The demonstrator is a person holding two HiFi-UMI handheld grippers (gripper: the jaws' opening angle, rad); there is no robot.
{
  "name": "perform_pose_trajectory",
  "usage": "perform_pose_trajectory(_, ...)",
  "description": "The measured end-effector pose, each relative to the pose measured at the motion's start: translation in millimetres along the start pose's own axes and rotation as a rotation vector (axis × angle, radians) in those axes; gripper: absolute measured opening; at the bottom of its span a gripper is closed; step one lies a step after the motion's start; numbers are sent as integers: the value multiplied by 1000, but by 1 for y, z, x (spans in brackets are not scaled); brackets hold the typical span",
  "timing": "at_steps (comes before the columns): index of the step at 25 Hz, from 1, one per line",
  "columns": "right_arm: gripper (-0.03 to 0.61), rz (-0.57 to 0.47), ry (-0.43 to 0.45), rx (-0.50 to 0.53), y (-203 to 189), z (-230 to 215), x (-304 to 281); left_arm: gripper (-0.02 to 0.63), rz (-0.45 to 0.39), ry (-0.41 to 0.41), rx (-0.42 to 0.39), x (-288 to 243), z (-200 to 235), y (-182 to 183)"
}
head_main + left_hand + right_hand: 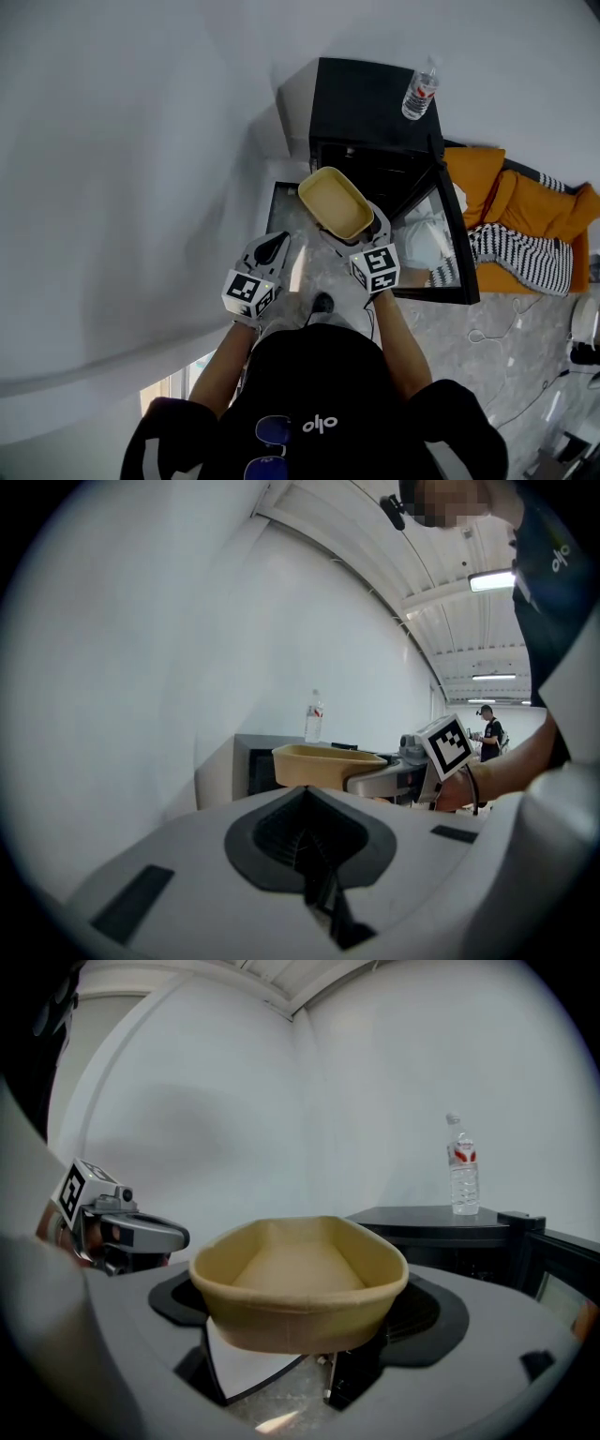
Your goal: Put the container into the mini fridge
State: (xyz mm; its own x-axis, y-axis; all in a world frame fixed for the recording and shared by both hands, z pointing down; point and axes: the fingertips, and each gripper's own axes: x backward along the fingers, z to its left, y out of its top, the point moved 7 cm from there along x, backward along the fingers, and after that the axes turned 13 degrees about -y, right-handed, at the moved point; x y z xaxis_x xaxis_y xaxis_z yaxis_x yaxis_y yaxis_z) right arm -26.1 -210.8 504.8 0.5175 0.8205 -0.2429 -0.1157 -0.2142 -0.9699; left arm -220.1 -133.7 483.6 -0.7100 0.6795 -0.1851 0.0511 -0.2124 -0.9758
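The right gripper [356,242] is clamped on the near end of the container [336,202], a shallow tan oval tub that is open on top and has nothing in it. It holds the tub clear of the floor [487,347], roughly level, just in front of the open mouth of the mini fridge [370,98]. The tub is still outside the fridge: in the right gripper view the black cabinet stands beyond it and to the right. The fridge door [453,234] is swung wide open toward the near right, and its glass panel faces up toward the head camera. A water bottle [420,91] with a red and white label stands upright on the far right of the fridge top. The left gripper [272,249] hangs to the left of the tub, apart from it, and a little nearer the person. Its jaws are pressed together with nothing between them, as the left gripper view shows plainly, and it points toward the fridge. A plain white wall [122,169] fills the left side of the scene and runs behind the fridge. To the right of the open door sits an orange sofa [539,211], with a black and white striped cloth [525,258] lying across its near edge. Far off in the left gripper view, another person [489,733] stands in the hall.
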Motion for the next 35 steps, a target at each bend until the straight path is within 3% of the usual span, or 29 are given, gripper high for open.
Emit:
perform_pose_trajectory(22, 550, 22, -270, -64, -26, -78, 71, 6, 22, -229, -43, -78, -28, 8)
perform_pose_trajectory(35, 551, 37, -318, -75, -36, -87, 63, 6, 24, -286, -45, -96, -23, 5)
